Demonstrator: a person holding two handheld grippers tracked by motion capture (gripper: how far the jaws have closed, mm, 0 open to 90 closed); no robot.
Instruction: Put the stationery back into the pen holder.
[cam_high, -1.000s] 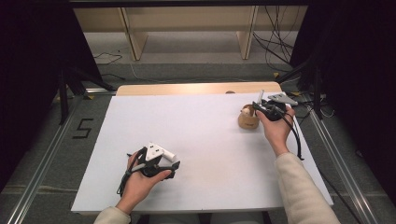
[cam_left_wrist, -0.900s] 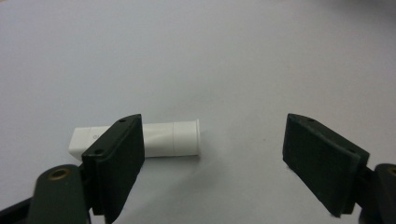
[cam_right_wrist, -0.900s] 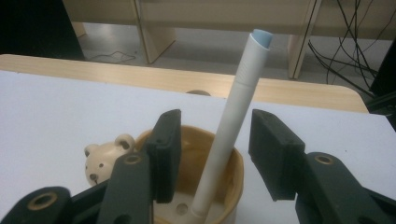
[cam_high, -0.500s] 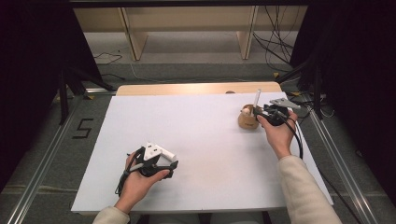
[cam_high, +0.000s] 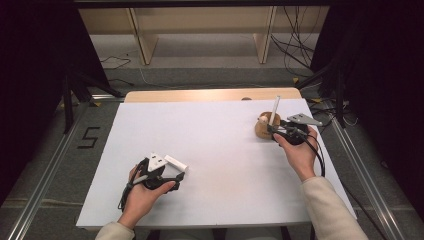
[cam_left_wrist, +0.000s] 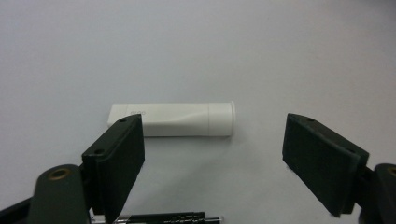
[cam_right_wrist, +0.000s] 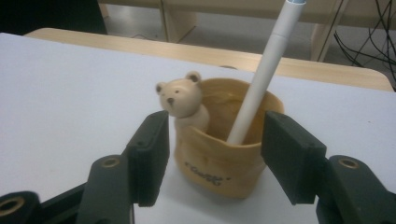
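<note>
A tan pen holder (cam_right_wrist: 215, 154) with a small bear figure (cam_right_wrist: 180, 99) stands at the table's far right (cam_high: 263, 128). A white pen (cam_right_wrist: 259, 79) leans upright inside it (cam_high: 274, 111). My right gripper (cam_right_wrist: 215, 140) sits just short of the holder (cam_high: 275, 131); its jaws have just been opening and stand either side of the holder, touching neither it nor the pen. A white pen cap (cam_left_wrist: 173, 120) lies flat on the table near the front left (cam_high: 175, 162). My left gripper (cam_left_wrist: 212, 137) rests open just behind the cap (cam_high: 176, 173), with nothing between its jaws.
The white table (cam_high: 220, 150) has a wooden strip (cam_high: 210, 95) along its far edge. Beyond it are shelf legs and cables on the floor (cam_high: 295, 50). Metal rails (cam_high: 45, 170) run along both sides of the table.
My right gripper has let go of the pen, which now stands in the holder. Its jaws have spread and the hand has drawn back a little. The left hand has kept still.
</note>
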